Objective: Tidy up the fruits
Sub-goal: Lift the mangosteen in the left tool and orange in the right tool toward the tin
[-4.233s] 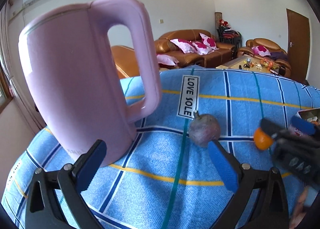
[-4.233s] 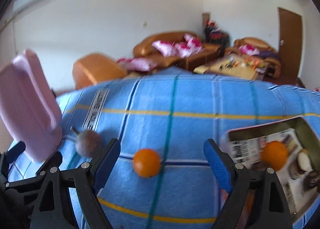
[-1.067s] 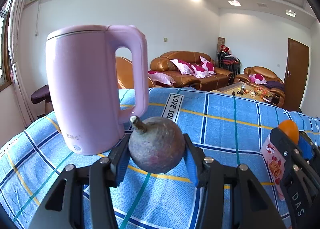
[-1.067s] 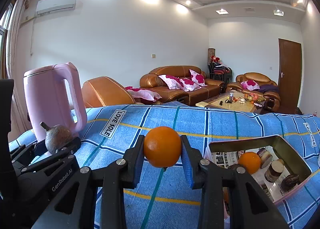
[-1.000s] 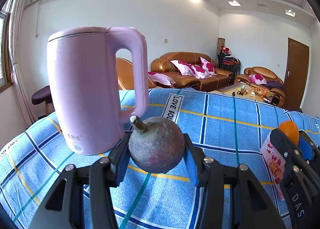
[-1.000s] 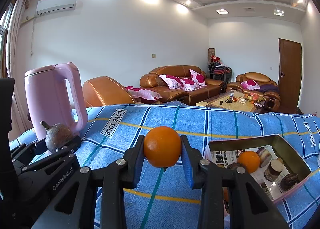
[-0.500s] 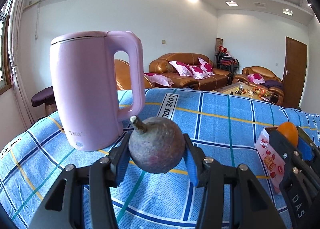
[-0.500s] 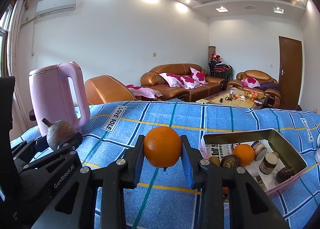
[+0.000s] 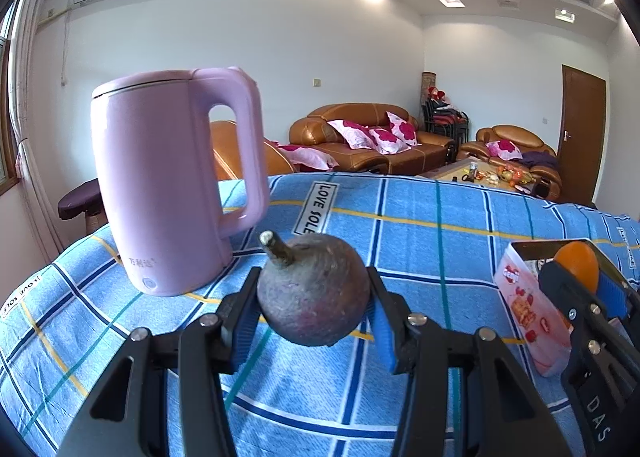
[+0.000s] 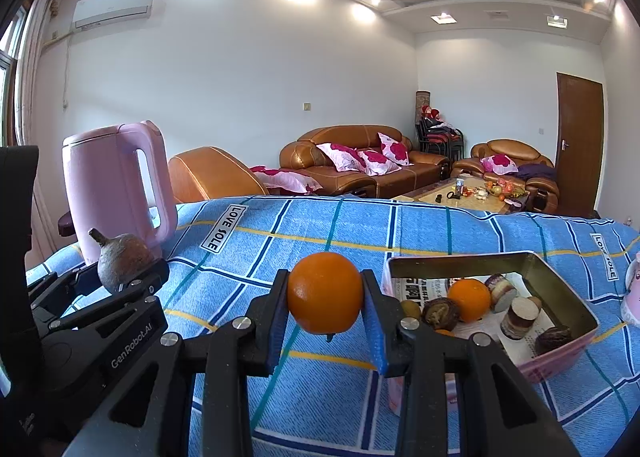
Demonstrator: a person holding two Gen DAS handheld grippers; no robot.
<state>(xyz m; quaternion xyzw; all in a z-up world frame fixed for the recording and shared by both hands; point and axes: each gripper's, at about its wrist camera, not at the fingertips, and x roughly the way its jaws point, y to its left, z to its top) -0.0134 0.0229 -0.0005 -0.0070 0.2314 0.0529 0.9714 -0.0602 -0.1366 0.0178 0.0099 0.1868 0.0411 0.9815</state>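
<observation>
Fruits: two in hand, rest in the tin. Left gripper (image 9: pixel 314 313) is clenched on a dull purple-brown round fruit (image 9: pixel 314 293), stem stub up-left; prob passion fruit or mangosteen, can't confirm. Blue pads sit at the fruit's widest line on both sides, so it can't roll out. Right gripper (image 10: pixel 325 315) is clamped on an orange (image 10: pixel 325 292), same equator grip, held above the blue plaid cloth (image 10: pixel 400 229), not touching it.

Pink tin box (image 10: pixel 560 357) sits on the cloth just right of the right gripper, open top, paper-lined. Inside: another orange (image 10: pixel 469 299), a kiwi-like brown fruit, dark wrinkled pieces, two cut cylinder chunks. Clearly the collection bin, hence both grippers carry at height w/ the load facing that way.

Pink kettle (image 9: pixel 176 185) stands upright on the cloth left of the left gripper, near but apart; not part of the sort.

Judgement: mid-transfer, both picks done, drops not yet made. Right side is nearer the tin, so the orange likely goes first. Risk: tin is half full, round fruit may bounce off the contents or rim if released high.
</observation>
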